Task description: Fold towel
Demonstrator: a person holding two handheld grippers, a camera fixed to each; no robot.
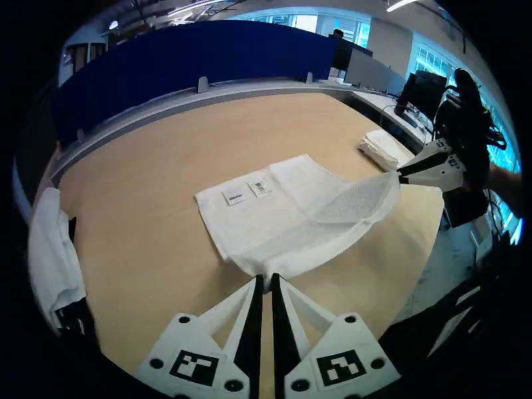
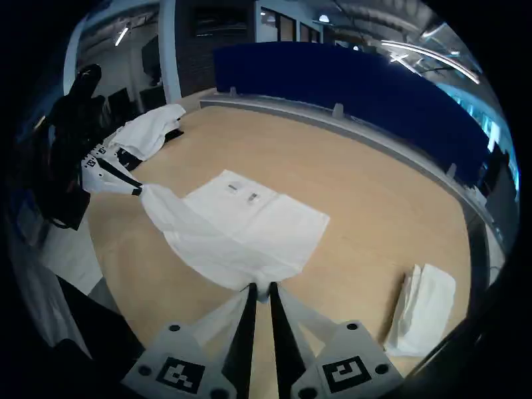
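A white towel [image 1: 292, 206] lies spread on the wooden table [image 1: 146, 219], with two small labels on its far part. My left gripper [image 1: 266, 278] is shut on one near corner of it. In the left gripper view, my right gripper [image 1: 401, 177] holds the other near corner off to the right, so that edge hangs raised between the two. In the right gripper view, my right gripper [image 2: 261, 287] pinches its corner of the towel [image 2: 246, 226], and my left gripper [image 2: 137, 191] grips the other corner at the left.
A folded white towel [image 1: 382, 147] [image 2: 425, 306] lies near the table's edge. A loose heap of white towels [image 1: 53, 259] [image 2: 149, 130] sits at the opposite side. A blue partition [image 1: 193, 56] runs along the far edge, with monitors [image 1: 425, 90] beyond.
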